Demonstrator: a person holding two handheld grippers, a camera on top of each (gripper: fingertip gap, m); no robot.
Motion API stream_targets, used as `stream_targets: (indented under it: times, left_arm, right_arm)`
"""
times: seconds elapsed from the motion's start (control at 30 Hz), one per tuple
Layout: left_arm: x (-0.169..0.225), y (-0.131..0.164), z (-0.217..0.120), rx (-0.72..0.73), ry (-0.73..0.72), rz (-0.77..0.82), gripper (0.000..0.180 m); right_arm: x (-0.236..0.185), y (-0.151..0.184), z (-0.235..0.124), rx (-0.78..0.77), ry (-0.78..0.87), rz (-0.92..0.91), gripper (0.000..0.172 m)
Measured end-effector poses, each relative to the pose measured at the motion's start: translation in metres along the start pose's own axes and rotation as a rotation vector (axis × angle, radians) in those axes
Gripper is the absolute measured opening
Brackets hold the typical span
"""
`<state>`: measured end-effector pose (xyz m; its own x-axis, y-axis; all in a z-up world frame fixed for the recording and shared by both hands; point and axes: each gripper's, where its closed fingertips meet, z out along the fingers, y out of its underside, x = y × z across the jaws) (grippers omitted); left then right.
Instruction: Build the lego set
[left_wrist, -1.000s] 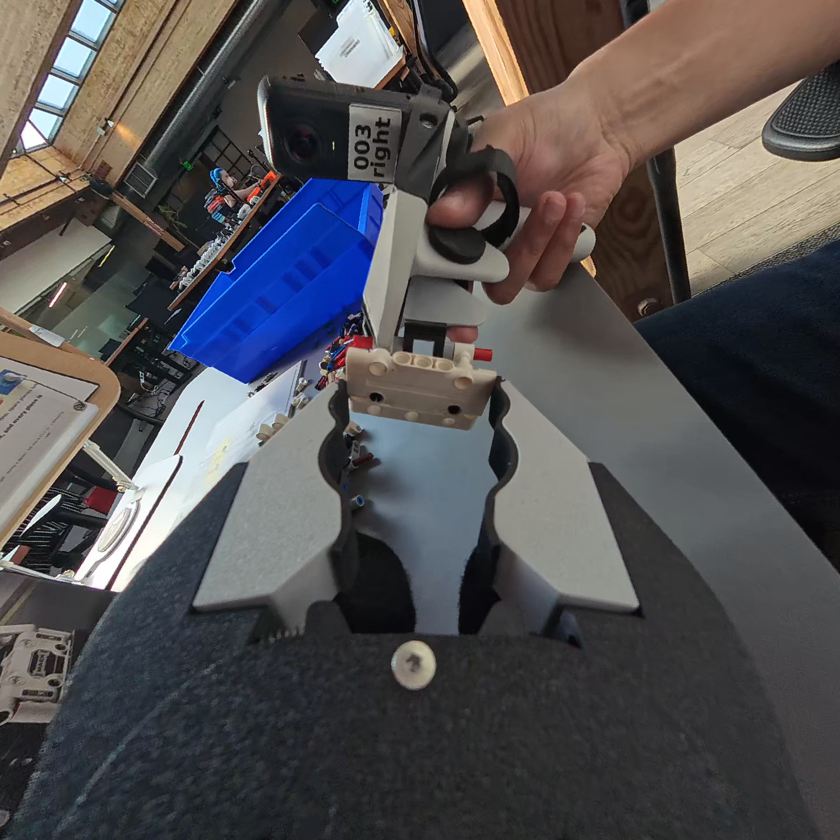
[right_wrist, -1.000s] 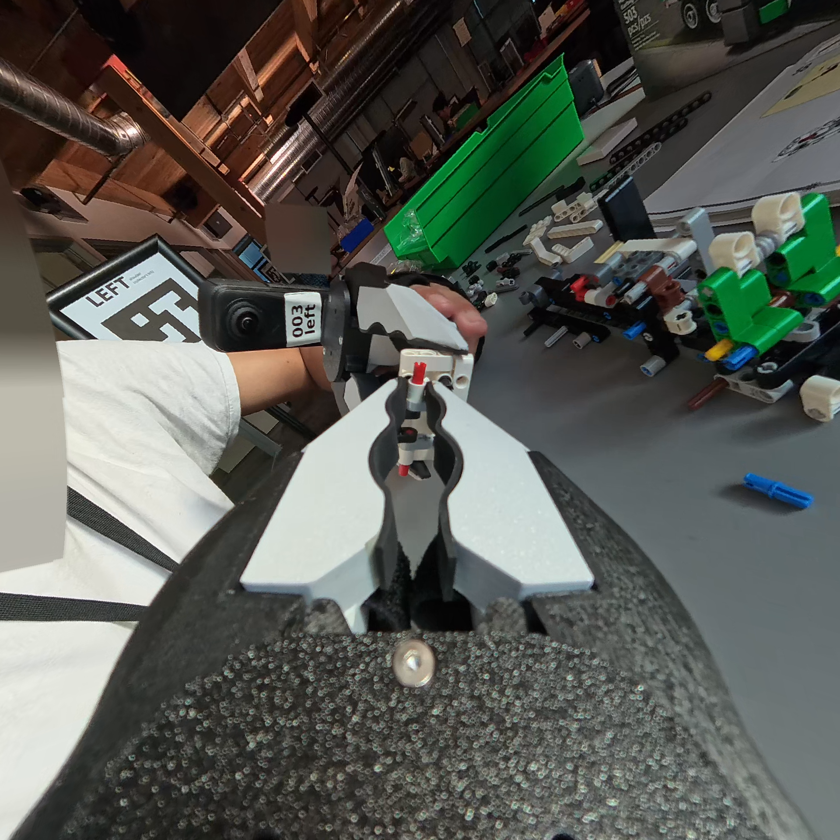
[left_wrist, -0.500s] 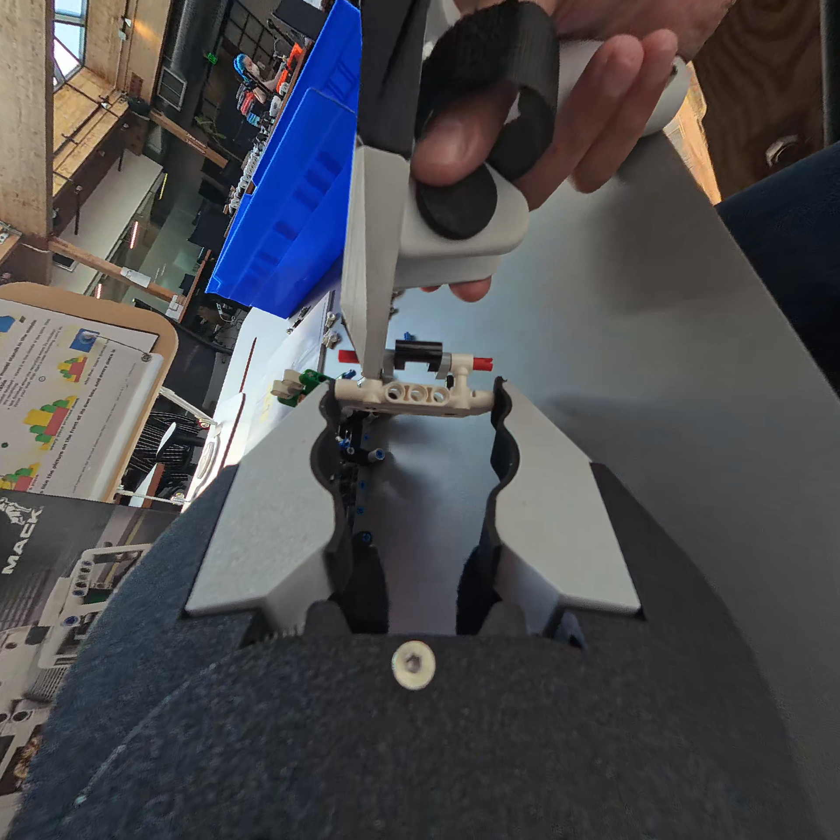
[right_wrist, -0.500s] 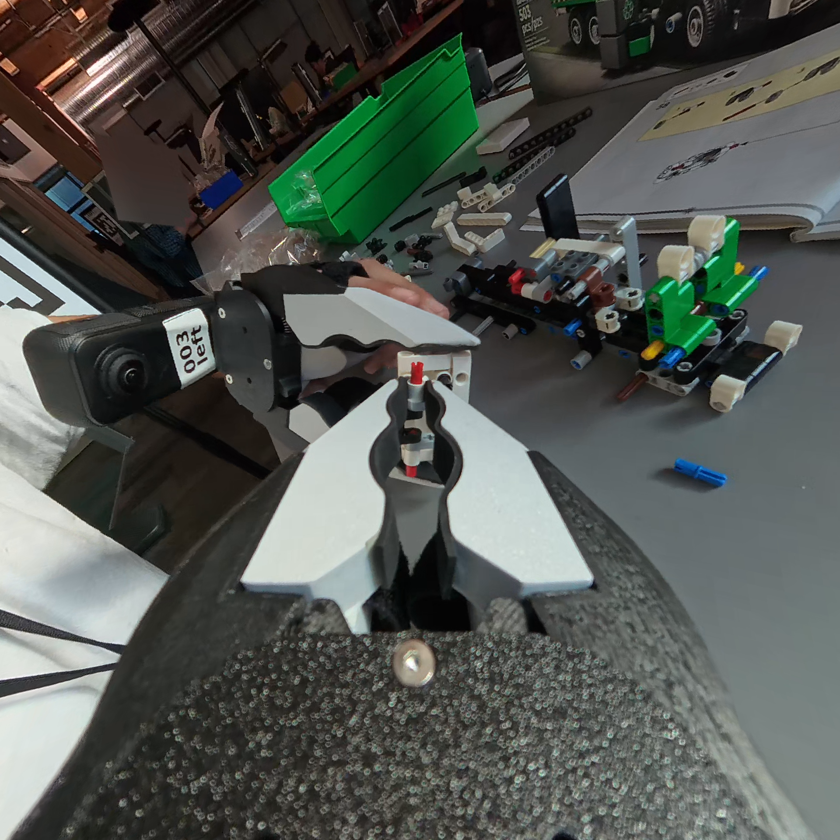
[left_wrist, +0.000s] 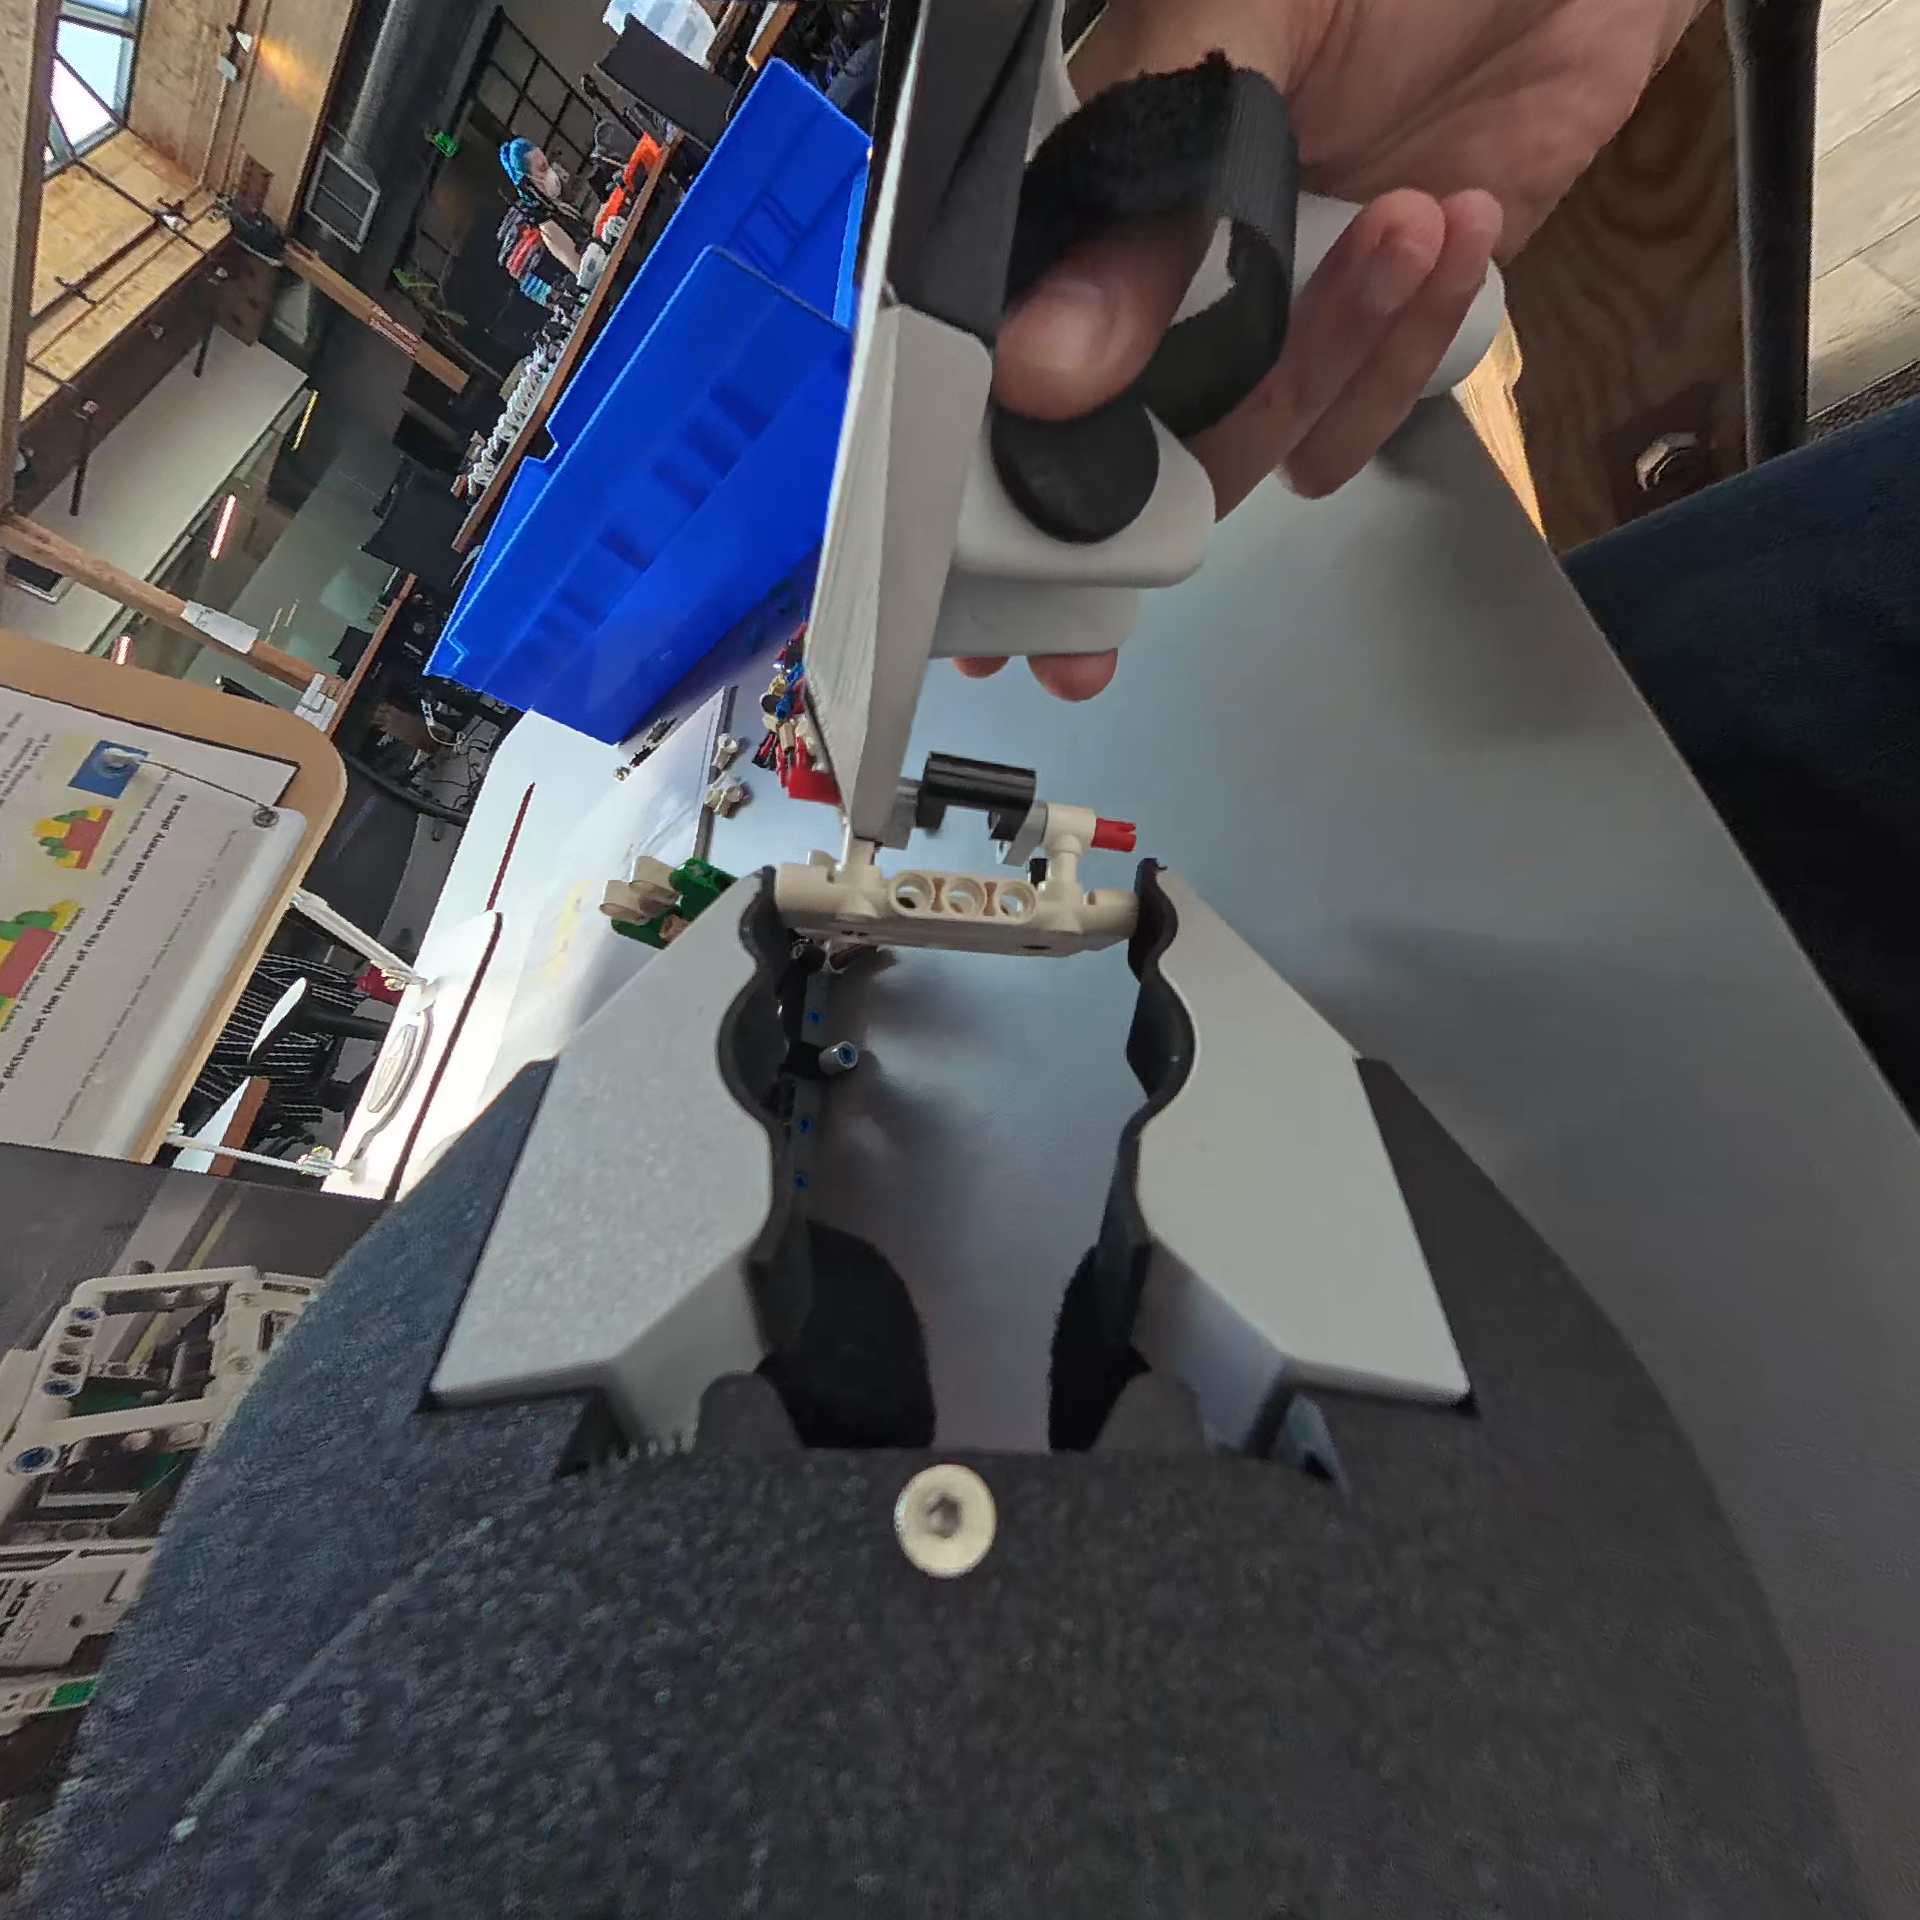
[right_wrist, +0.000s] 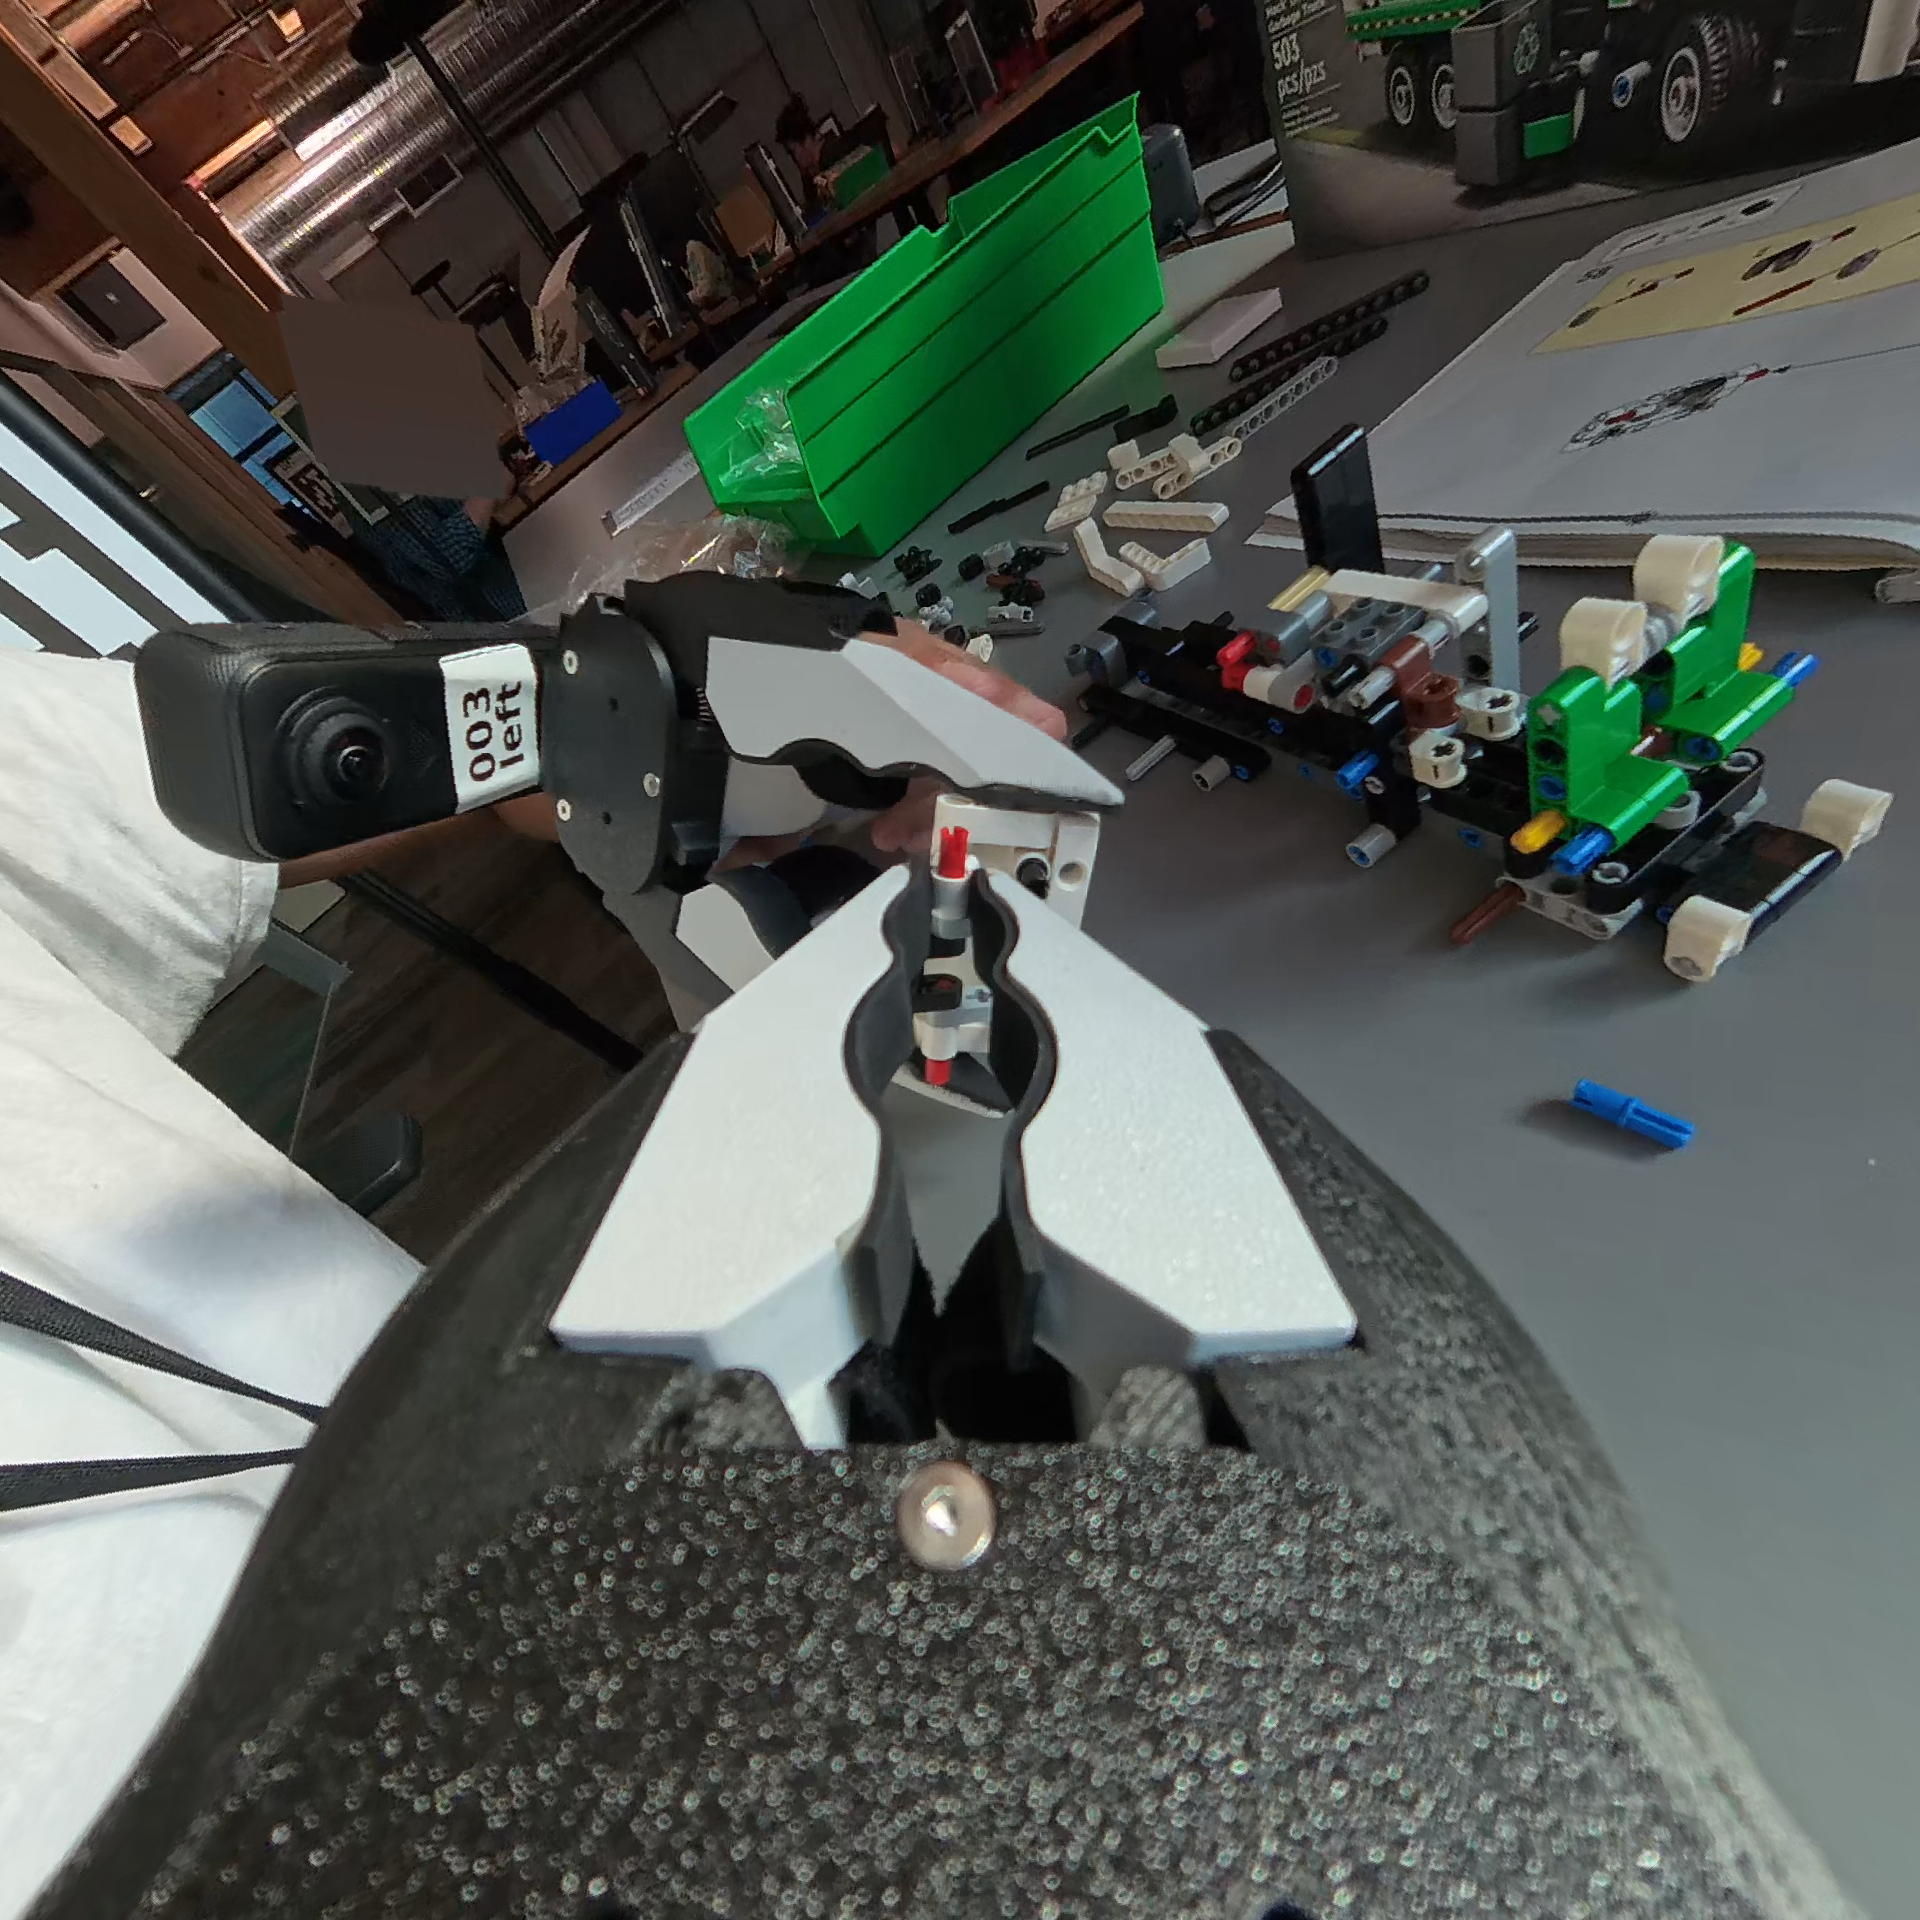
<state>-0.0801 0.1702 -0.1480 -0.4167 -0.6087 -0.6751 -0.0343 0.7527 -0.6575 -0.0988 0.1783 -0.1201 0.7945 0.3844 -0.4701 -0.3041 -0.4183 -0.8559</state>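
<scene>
Where the left gripper (left_wrist: 951, 914) spreads wide, a white holed brick frame (left_wrist: 956, 909) spans the gap end to end, each end meeting a black pad (left_wrist: 1148, 914); seen from the right wrist view, one grey finger (right_wrist: 935, 727) lies flat along the frame's top. Right gripper (right_wrist: 951, 904), fingers nearly together, pinches a slim stack of grey, white and black pieces on a red axle (right_wrist: 948, 847); it comes down steeply from above, a hand (left_wrist: 1351, 187) gripping its handle through a black strap. Against the picture a second earlier: the frame then showed its broad face and now lies edge-on, and the right gripper's camera body has left the left wrist view. Surroundings: grey table (right_wrist: 1351, 1039); a half-built model of green, black and white bricks (right_wrist: 1621, 748) well apart from both grippers; loose blue pin (right_wrist: 1631, 1117); green bin (right_wrist: 935, 353); blue bin (left_wrist: 675, 468); open instruction booklet (right_wrist: 1662, 416).
</scene>
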Motion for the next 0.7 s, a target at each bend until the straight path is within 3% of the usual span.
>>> stream_targets:
  times: [0.33, 0.7]
  left_arm:
    - [0.010, 0.003, 0.002, -0.004, 0.081, -0.038, 0.064]
    - [0.012, -0.002, 0.000, 0.018, 0.090, -0.034, 0.063]
  right_arm:
    - [0.000, 0.009, 0.001, -0.051, -0.046, 0.015, 0.006]
    - [-0.005, 0.009, -0.001, -0.068, -0.193, 0.200, 0.006]
